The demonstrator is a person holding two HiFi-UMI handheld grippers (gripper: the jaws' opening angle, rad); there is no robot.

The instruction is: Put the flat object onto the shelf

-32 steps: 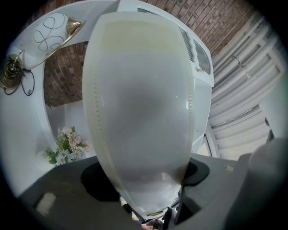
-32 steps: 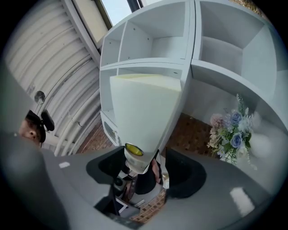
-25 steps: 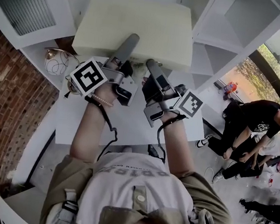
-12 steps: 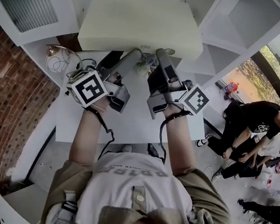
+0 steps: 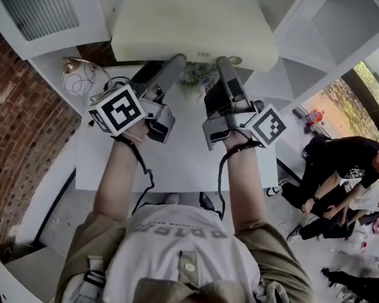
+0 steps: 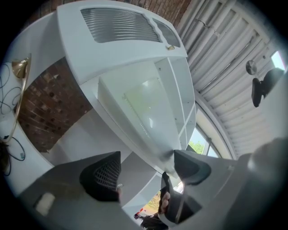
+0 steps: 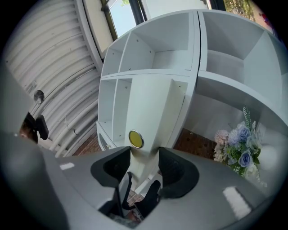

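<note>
Shows flat cream pad [image 5: 193, 29] at the white shelf [image 5: 305, 31] mouth, long side crosswise, near edge clamped in right gripper [image 5: 225, 63] jaws, just tightened, and loose between left gripper [image 5: 177, 60] jaws, wide but just closing.

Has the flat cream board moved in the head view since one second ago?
Yes. The flat cream board has gone away from the person, deeper into the white shelf; its near edge now lies farther beyond the round wire object.
</note>
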